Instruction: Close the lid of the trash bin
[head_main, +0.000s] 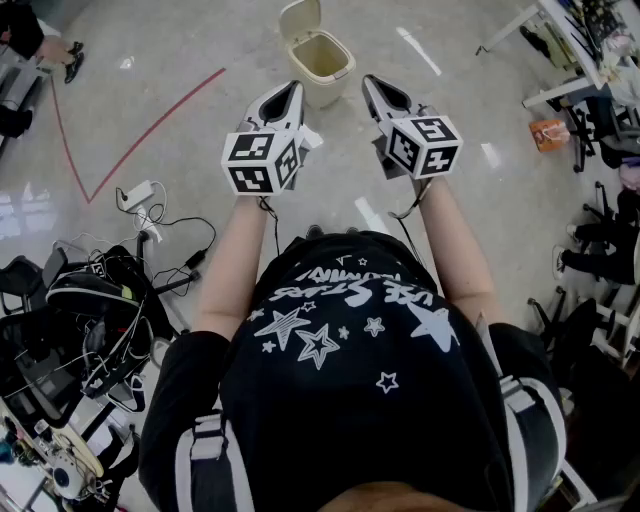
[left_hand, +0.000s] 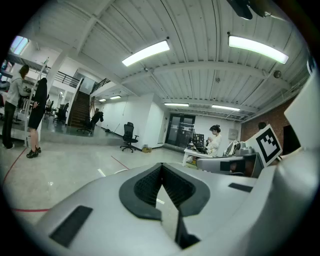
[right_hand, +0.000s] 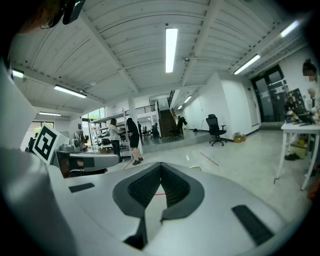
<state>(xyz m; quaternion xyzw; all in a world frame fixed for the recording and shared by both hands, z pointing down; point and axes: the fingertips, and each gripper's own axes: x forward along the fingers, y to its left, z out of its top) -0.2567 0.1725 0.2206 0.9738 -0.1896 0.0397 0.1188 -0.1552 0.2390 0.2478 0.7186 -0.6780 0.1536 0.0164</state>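
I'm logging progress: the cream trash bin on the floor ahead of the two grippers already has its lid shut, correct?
No: its lid stands open, tipped back behind the trash bin, as the head view shows. The rest holds.

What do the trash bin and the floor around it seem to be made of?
Trash bin: probably moulded plastic, cream, with a matte to satin finish; it has smooth one-piece walls, rounded corners and a thin raised lid. Floor: likely polished concrete or a resin coating, pale grey and glossy; it shows bright streaks of reflected light.
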